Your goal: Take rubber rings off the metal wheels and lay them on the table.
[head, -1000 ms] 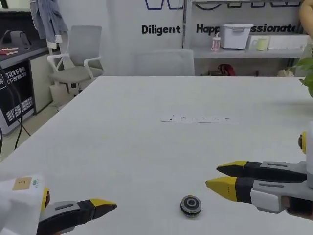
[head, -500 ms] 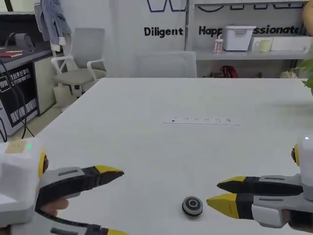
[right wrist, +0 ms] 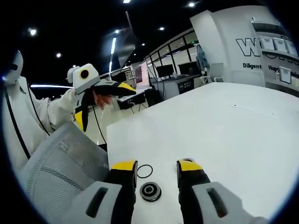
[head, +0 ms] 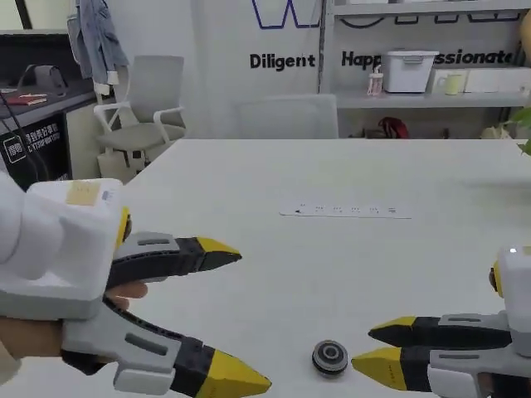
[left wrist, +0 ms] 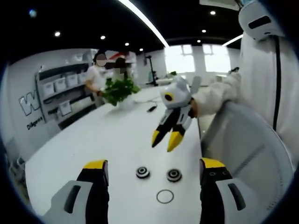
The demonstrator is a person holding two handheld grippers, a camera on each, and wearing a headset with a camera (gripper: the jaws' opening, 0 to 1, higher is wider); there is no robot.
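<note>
A small metal wheel with a dark rubber ring [head: 330, 356] lies near the table's front edge. My right gripper [head: 365, 347] is open just right of it, tips almost touching it. In the right gripper view, that wheel [right wrist: 150, 191] lies on the table between the open jaws of my right gripper [right wrist: 156, 165], and a loose black ring [right wrist: 145, 171] lies just beyond. My left gripper [head: 250, 319] hovers at the left, open wide and holding nothing. Its own view looks past my left gripper [left wrist: 154, 164] at two wheels [left wrist: 143, 172] [left wrist: 174, 175], a loose ring [left wrist: 165, 196] and my right gripper [left wrist: 169, 136].
The white table [head: 332, 166] stretches far ahead, with a flush power strip [head: 344, 211] at its middle. Chairs [head: 141, 116] and shelves [head: 415, 91] stand beyond the far edge. A potted plant [left wrist: 119, 91] sits at the table's right end, with people standing behind it.
My left gripper has risen and come forward to the right, and its jaws now stand wide apart. My right gripper has sunk slightly beside the wheel.
</note>
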